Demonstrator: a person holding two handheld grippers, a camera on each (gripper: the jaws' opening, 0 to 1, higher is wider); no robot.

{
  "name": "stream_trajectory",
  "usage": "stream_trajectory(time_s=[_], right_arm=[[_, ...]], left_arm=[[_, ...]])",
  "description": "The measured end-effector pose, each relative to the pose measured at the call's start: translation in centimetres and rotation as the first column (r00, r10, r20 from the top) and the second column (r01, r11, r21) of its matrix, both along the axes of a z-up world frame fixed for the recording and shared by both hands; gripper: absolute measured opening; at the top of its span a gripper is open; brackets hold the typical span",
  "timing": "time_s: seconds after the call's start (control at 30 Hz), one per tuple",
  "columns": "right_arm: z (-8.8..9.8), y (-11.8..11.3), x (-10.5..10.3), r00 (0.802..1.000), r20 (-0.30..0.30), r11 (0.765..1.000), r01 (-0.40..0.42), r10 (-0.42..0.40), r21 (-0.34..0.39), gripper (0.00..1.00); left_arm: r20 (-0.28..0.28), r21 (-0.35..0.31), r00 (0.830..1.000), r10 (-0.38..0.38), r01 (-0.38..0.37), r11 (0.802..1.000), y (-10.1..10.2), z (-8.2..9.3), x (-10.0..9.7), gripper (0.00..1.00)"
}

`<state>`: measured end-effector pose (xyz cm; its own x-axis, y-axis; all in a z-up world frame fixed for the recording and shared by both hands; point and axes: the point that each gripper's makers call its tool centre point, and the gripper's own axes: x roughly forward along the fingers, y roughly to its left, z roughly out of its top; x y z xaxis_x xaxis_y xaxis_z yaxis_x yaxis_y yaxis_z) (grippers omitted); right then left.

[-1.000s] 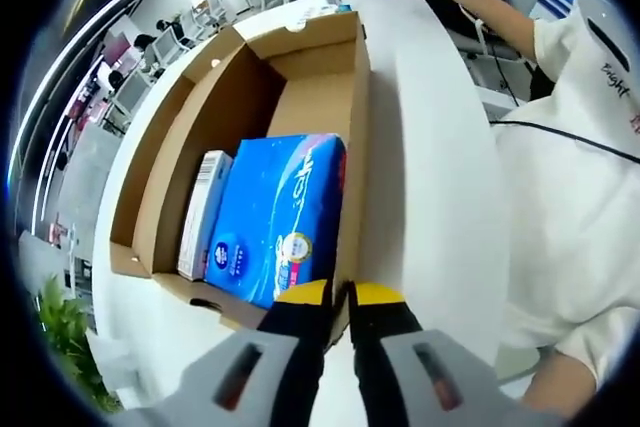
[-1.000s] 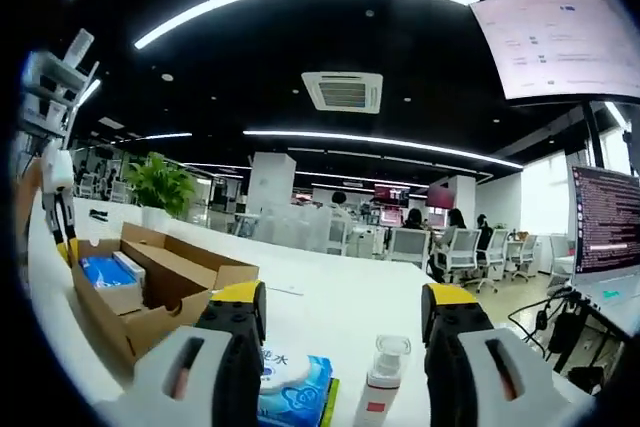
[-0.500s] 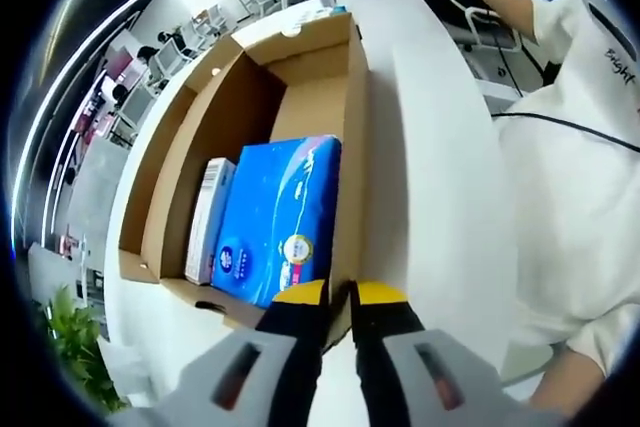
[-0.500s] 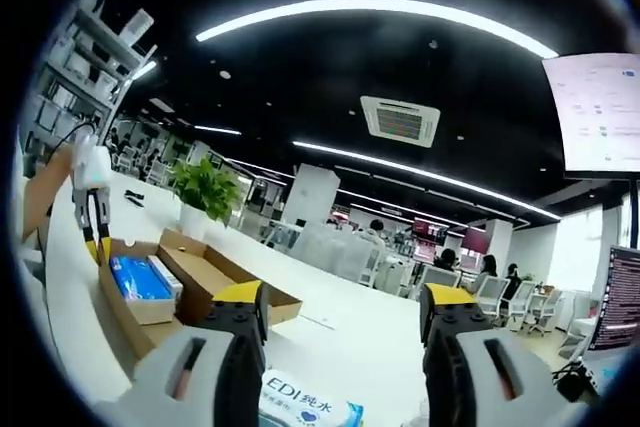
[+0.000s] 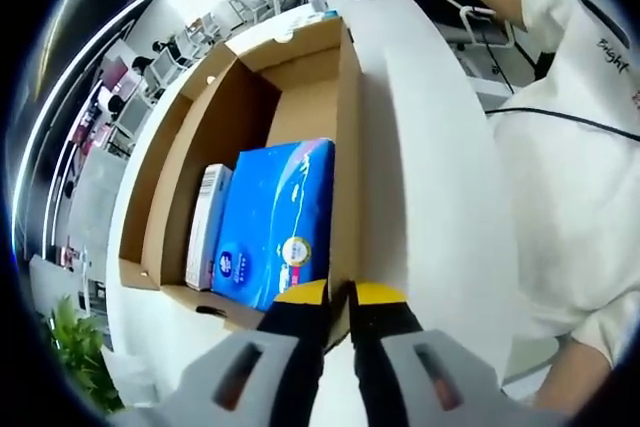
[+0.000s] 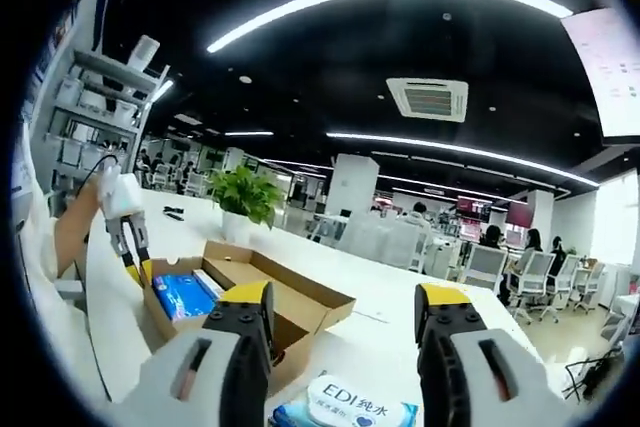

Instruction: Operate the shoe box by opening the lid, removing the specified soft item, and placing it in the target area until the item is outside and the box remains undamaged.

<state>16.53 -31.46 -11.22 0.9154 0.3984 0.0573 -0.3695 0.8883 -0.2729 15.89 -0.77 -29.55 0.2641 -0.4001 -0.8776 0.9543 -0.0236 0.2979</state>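
Note:
The brown cardboard shoe box point(image 5: 300, 97) lies with its lid folded out to the side point(image 5: 160, 147). Inside lie a blue soft pack point(image 5: 275, 217) and a slim white carton point(image 5: 205, 222) beside it. My left gripper point(image 5: 340, 299) is shut, its yellow tips pinching the box's near wall at the corner. In the right gripper view the box point(image 6: 290, 297) sits on the white table, with the left gripper point(image 6: 133, 265) at its left end and the blue pack point(image 6: 185, 295) showing. My right gripper point(image 6: 345, 312) hangs open above the table, holding nothing.
A pack of wipes marked EDI point(image 6: 355, 409) lies on the table point(image 6: 400, 297) under the right gripper. A person in a white shirt point(image 5: 590, 147) stands along the table's side. A potted plant point(image 6: 245, 197) and office chairs stand beyond the box.
The right gripper view has swung and come closer to the box, which now sits nearer its middle. The left gripper stays pinched on the box wall.

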Motion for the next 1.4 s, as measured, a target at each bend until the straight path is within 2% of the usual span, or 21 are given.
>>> stream_trajectory(time_s=[0.07,0.1,0.17,0.3,0.57,0.6,0.63,0.67,0.7,0.73,0.8,0.93,1.0,1.07,1.13,1.27,1.4], right_arm=[[0.2,0.9,0.0,1.000,-0.008,1.000,-0.030,0.030,-0.008,0.43],[0.2,1.6,-0.1,0.998,-0.015,0.998,-0.065,0.065,-0.003,0.43],[-0.3,3.3,-0.1,0.987,-0.070,0.989,-0.145,0.145,0.010,0.43],[-0.9,4.4,0.5,0.984,-0.091,0.987,-0.156,0.152,-0.034,0.46],[-0.9,5.7,1.1,0.965,-0.148,0.973,-0.224,0.215,-0.053,0.47],[-1.0,6.1,1.0,0.960,-0.158,0.968,-0.244,0.233,-0.057,0.47],[-0.9,6.4,1.0,0.954,-0.163,0.963,-0.263,0.251,-0.054,0.47],[-0.9,6.9,0.8,0.946,-0.168,0.956,-0.288,0.276,-0.054,0.47],[-0.9,7.2,0.7,0.943,-0.169,0.952,-0.299,0.286,-0.057,0.48],[-1.0,7.7,0.6,0.940,-0.172,0.949,-0.310,0.295,-0.065,0.48],[-0.7,8.4,0.4,0.942,-0.150,0.945,-0.315,0.301,-0.081,0.49],[-0.8,9.5,0.7,0.937,-0.144,0.941,-0.330,0.317,-0.074,0.48],[-1.1,10.0,1.0,0.935,-0.155,0.939,-0.334,0.318,-0.083,0.48],[-1.8,10.9,1.6,0.932,-0.168,0.931,-0.344,0.322,-0.124,0.46],[-2.0,11.5,1.9,0.927,-0.176,0.925,-0.356,0.331,-0.134,0.46],[-3.0,12.9,2.3,0.889,-0.234,0.900,-0.424,0.394,-0.098,0.47],[-3.9,14.2,2.3,0.854,-0.272,0.871,-0.482,0.443,-0.097,0.47]], left_arm=[[0.002,0.001,1.000,-0.004,0.004,1.000,0.0,0.0,0.0,0.07],[0.004,0.004,1.000,-0.005,0.005,1.000,0.0,0.0,-0.1,0.07],[0.008,0.003,1.000,-0.004,0.004,1.000,0.0,0.0,-0.1,0.07],[0.009,0.000,1.000,-0.006,0.006,1.000,0.0,0.0,0.0,0.07],[0.001,0.006,1.000,-0.007,0.007,1.000,0.0,-0.1,0.0,0.07],[-0.021,-0.001,1.000,-0.003,0.003,1.000,0.0,-0.1,-0.1,0.05],[-0.072,0.004,0.997,0.008,-0.008,1.000,0.1,-0.3,-0.6,0.04],[-0.086,0.043,0.996,-0.025,0.029,0.999,0.4,-0.3,-0.7,0.04],[-0.091,0.038,0.995,-0.039,0.042,0.998,0.1,-0.2,-0.5,0.04],[-0.127,0.040,0.992,0.011,-0.006,0.999,0.3,-0.3,-0.5,0.03],[-0.128,0.063,0.992,-0.003,0.011,0.998,0.1,-0.4,-0.4,0.03],[-0.146,0.050,0.989,-0.016,0.024,0.998,0.2,-0.3,-0.5,0.02],[-0.144,0.050,0.989,-0.023,0.031,0.998,0.1,-0.3,-0.6,0.02],[-0.124,0.043,0.991,-0.045,0.050,0.998,0.2,-0.3,-0.8,0.02],[-0.126,0.037,0.992,-0.033,0.038,0.999,0.1,-0.2,-0.7,0.02],[-0.112,0.029,0.993,-0.044,0.048,0.998,0.2,-0.1,-0.7,0.03],[-0.101,0.030,0.993,-0.054,0.057,0.998,0.3,-0.1,-0.7,0.03]])
